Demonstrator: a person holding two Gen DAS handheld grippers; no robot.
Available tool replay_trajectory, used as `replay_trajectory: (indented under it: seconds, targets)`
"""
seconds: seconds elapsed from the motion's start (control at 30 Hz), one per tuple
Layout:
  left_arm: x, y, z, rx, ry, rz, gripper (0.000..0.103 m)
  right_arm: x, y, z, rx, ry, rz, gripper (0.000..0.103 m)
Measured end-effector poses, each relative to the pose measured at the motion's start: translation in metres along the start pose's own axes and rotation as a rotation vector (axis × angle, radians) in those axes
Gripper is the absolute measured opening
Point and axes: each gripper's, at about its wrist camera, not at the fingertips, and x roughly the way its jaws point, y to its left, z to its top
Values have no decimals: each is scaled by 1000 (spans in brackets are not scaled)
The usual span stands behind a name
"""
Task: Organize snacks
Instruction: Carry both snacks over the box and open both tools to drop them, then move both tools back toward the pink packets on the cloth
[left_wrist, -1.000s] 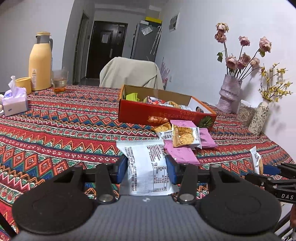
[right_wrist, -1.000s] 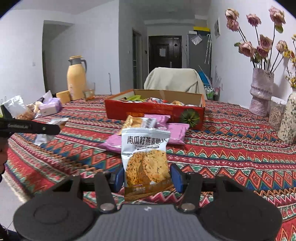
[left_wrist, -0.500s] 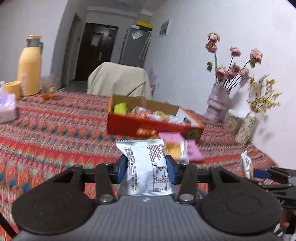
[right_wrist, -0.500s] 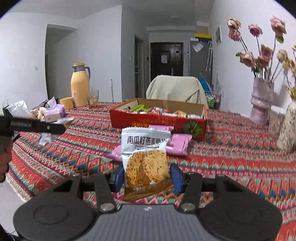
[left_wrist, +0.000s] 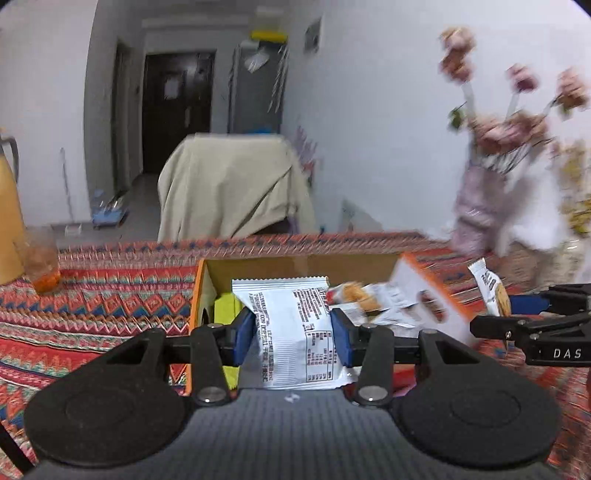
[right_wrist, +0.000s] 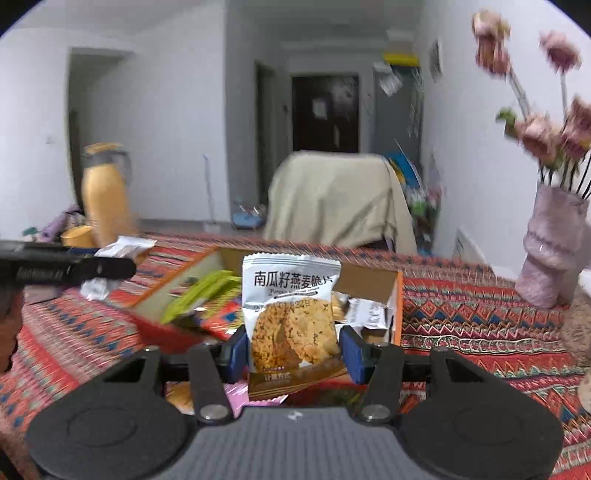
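Note:
My left gripper (left_wrist: 293, 338) is shut on a white snack packet (left_wrist: 295, 332), printed back facing me, held over the near left part of the open red cardboard box (left_wrist: 197, 291). My right gripper (right_wrist: 293, 352) is shut on a white oat-crisp packet (right_wrist: 293, 321) with biscuits pictured, held upright over the near edge of the same box (right_wrist: 397, 306). The box holds several snacks, among them a green packet (right_wrist: 201, 291). The right gripper (left_wrist: 532, 319) with its packet shows at the right of the left wrist view. The left gripper (right_wrist: 66, 267) shows at the left of the right wrist view.
A patterned red tablecloth (left_wrist: 92, 306) covers the table. A yellow thermos (right_wrist: 105, 201) and a glass (left_wrist: 40, 264) stand at the left. A purple vase of dried flowers (right_wrist: 550, 251) stands at the right. A covered chair (left_wrist: 229, 184) is behind the table. Pink packets (right_wrist: 236, 391) lie under the right gripper.
Both grippers have moved forward with their packets, from in front of the box to over it. The box now fills the middle of both views.

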Motion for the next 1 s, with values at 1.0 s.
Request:
replay_trajectory:
  seconds: [1.0]
  targets:
    - [2,12,-16,7,74,42,75,74,-2,17,-8,163,-66,54]
